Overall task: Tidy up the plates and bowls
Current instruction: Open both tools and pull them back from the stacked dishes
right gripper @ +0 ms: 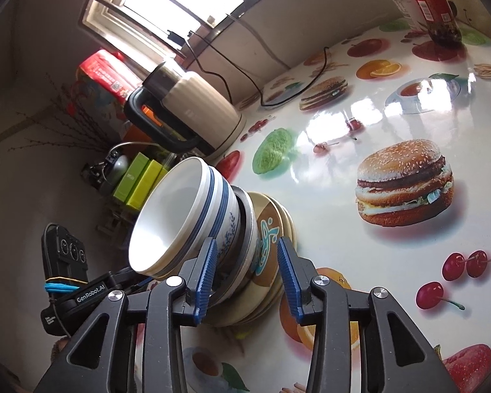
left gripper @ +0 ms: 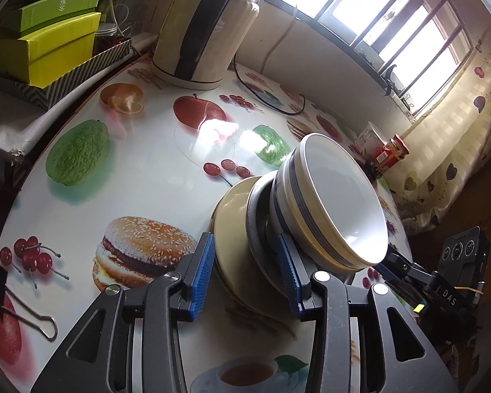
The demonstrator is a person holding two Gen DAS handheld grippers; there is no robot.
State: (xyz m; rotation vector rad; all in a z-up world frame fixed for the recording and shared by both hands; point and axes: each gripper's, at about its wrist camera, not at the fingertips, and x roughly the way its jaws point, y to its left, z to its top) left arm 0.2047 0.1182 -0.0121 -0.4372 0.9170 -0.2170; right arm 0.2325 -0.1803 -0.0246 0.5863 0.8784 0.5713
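A stack of white bowls with blue stripes (left gripper: 337, 203) sits on a metal dish and cream plates (left gripper: 232, 229) on the fruit-print table. My left gripper (left gripper: 247, 276) is open, its blue pads on either side of the plates' edge, not clamping them. In the right wrist view the same bowls (right gripper: 186, 216) and plates (right gripper: 268, 229) show from the opposite side. My right gripper (right gripper: 247, 278) is open, its pads astride the stack's rim. Each gripper shows in the other's view, the right one (left gripper: 442, 291) and the left one (right gripper: 68, 294).
A cream electric kettle (left gripper: 199, 32) with a black cord stands at the table's far side. Green boxes (left gripper: 52, 39) sit beyond the edge. A red-labelled jar (right gripper: 435, 6) and a white cup (right gripper: 406, 3) stand near the window. A binder clip (left gripper: 29, 314) lies at the left.
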